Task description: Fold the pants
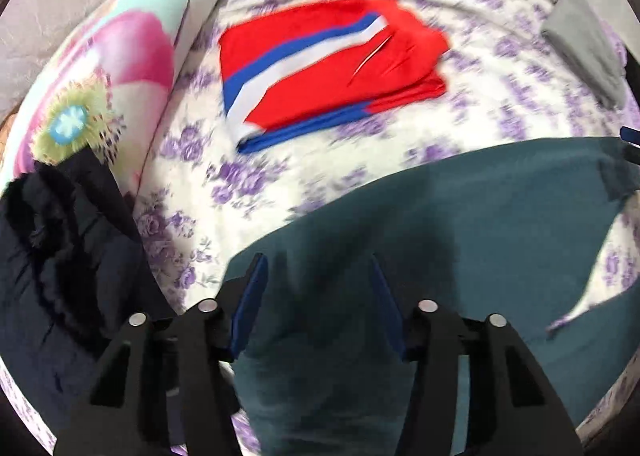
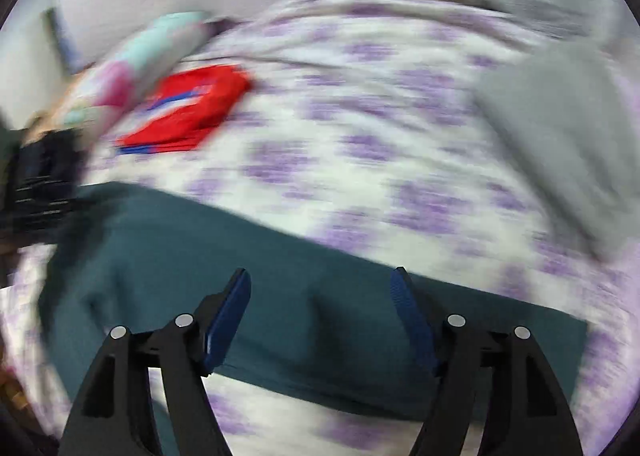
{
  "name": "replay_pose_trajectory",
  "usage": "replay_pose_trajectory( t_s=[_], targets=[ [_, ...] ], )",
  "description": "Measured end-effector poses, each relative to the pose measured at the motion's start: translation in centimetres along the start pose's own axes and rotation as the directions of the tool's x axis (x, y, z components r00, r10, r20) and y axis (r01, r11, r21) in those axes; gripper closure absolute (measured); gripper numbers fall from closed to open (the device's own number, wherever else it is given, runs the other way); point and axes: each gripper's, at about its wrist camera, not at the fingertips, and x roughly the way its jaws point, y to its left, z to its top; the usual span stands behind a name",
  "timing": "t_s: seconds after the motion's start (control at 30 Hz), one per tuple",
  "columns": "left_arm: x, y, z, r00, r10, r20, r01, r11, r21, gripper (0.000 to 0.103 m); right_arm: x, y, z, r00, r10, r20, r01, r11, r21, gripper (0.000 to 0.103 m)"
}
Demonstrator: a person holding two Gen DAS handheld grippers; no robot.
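Observation:
Dark teal pants lie spread on a bed with a white sheet with purple flowers. My left gripper is open just above the teal cloth, holding nothing. In the right wrist view the same teal pants run as a band across the bed. My right gripper is open above their far edge, holding nothing. Both views are motion-blurred.
A folded red garment with blue and white stripes lies farther back; it shows in the right wrist view too. A flowered pillow sits at the left. Dark navy clothing is heaped at the near left. A grey garment lies at the right.

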Motion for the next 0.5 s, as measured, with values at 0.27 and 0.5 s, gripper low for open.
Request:
replay_pose_trajectory(
  t_s=[0.27,0.5],
  targets=[
    [2.1,1.2,-1.0,1.000,-0.006,-0.029,0.007,0.999,0.053,0.053,5.9,3.7,-2.0,0.948,-0.078,-0.308,0.033,0.988,-0.149,0.031],
    [1.8,2.1,0.4,0.997,-0.067,-0.037,0.072,0.988,0.136,0.053,4.9,2.5,2.6,0.987,-0.118,-0.108,0.104,0.987,-0.126,0.031]
  ],
)
